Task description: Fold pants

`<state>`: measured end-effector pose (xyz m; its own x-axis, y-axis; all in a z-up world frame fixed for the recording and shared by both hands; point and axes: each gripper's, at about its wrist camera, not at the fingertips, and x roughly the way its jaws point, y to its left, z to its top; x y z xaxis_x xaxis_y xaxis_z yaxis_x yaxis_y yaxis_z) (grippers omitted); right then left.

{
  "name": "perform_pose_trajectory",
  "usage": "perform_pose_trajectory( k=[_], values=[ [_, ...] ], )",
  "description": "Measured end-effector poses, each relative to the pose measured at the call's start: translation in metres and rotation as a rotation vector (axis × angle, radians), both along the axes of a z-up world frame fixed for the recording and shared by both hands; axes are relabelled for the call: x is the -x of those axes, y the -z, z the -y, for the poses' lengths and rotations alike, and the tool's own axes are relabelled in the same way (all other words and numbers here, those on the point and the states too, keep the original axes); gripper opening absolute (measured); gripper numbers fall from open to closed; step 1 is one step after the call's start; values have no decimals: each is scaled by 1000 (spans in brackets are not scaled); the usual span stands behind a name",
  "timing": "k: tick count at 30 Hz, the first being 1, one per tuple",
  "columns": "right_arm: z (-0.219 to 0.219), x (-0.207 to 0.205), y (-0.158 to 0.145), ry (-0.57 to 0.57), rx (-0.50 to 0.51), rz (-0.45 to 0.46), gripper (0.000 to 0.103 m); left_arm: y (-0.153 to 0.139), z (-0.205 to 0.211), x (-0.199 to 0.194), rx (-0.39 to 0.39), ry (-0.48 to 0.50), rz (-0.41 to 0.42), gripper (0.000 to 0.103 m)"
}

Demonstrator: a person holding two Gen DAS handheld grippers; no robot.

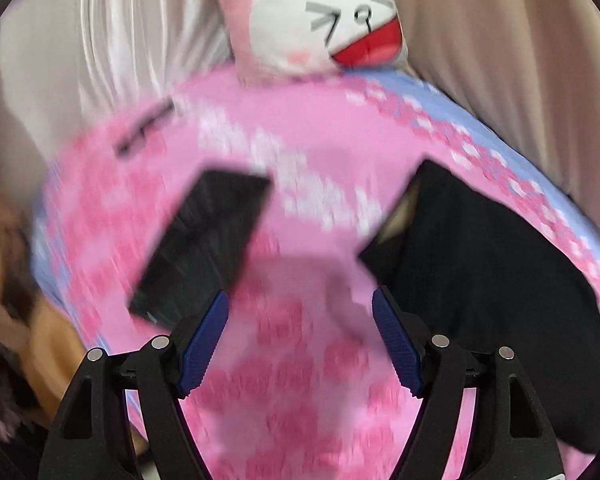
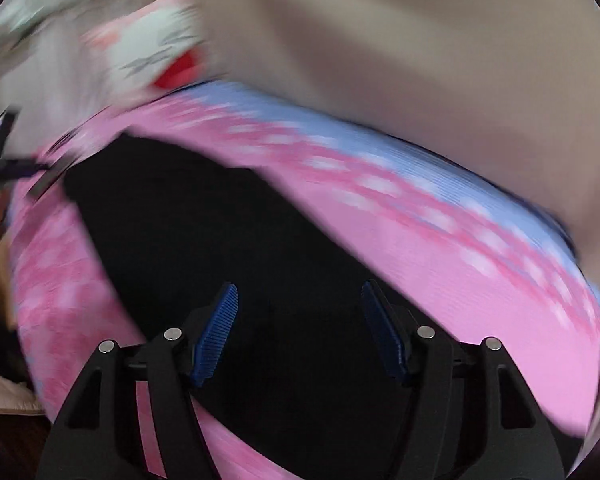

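Both views motion-blurred, details soft.

Biggest thing: pink blanket (image 1: 300,360) with a darker pink and white pattern and a pale blue border, covering the whole work surface. Same blanket in the right wrist view (image 2: 440,264), blue border running along its far edge. Behind it, beige curtain (image 1: 500,60), and white pleated fabric (image 1: 112,40) further left.

Pants (image 2: 220,240): black, lying flat on the blanket, filling the centre of the right wrist view. In the left wrist view they sit on the right side (image 1: 480,280), with one corner or edge near the middle showing a pale inner patch. Can't tell how many folds are in them.

Plush toy (image 1: 320,20), white face, red mouth, pink body, at the far edge of the blanket against the curtain. Visible blurred in the right view too (image 2: 156,52).

Flat black rectangular object (image 1: 204,240) on the blanket left of centre, apart from the pants. Can't identify it.

Left gripper (image 1: 300,340): jaws spread wide, nothing between the blue pads (image 1: 204,344), only bare blanket below. Not touching the pants, which lie just to the right of the right pad.

Right gripper (image 2: 300,328): jaws spread wide, directly over the pants. Pads (image 2: 216,332) not pinching any cloth; whether the tips brush the fabric, can't tell.
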<state>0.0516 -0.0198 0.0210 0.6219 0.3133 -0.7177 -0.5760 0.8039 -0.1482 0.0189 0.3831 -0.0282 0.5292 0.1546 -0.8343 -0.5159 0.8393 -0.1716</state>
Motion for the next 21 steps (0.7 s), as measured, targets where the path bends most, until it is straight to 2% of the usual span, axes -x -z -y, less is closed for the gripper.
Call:
perform_pose_trajectory(
  k=[2,4,5,6,8,9,10,11,12,15,17,18,19,20,21],
  values=[
    [-50,1,9,-104,36,1,63,11,4,10,145,44,20,72],
    [-81,6,14,-166,32,-13,63,25,11,3,310,107,33,72],
    [-92,5,17,-189,20,-33,63,31,13,-3,370,133,31,72],
    [-103,7,21,-205,10,-53,63,37,18,-12,395,150,23,72],
    [-110,14,24,-206,8,-71,63,30,26,-25,278,151,34,72],
    [-110,17,26,-199,12,-81,63,28,30,-32,219,155,41,68],
    [-106,19,26,-189,15,-83,63,26,32,-38,177,164,51,34],
    [-102,21,27,-172,19,-89,63,24,35,-47,164,216,56,17],
    [-96,24,28,-153,23,-92,63,21,35,-54,160,252,61,17],
    [-75,22,23,-72,24,-87,63,-28,38,-71,-37,359,178,15],
    [-59,19,18,-13,7,-72,63,-67,43,-73,-143,468,284,18],
    [-52,18,15,6,-2,-70,63,-73,44,-73,-196,506,291,29],
    [-46,17,14,23,-10,-68,64,-71,45,-74,-280,523,256,55],
    [-38,17,14,45,-14,-62,65,-61,40,-75,-357,501,195,70],
    [-32,17,15,65,-14,-59,67,-47,35,-76,-419,461,125,80]
  ],
)
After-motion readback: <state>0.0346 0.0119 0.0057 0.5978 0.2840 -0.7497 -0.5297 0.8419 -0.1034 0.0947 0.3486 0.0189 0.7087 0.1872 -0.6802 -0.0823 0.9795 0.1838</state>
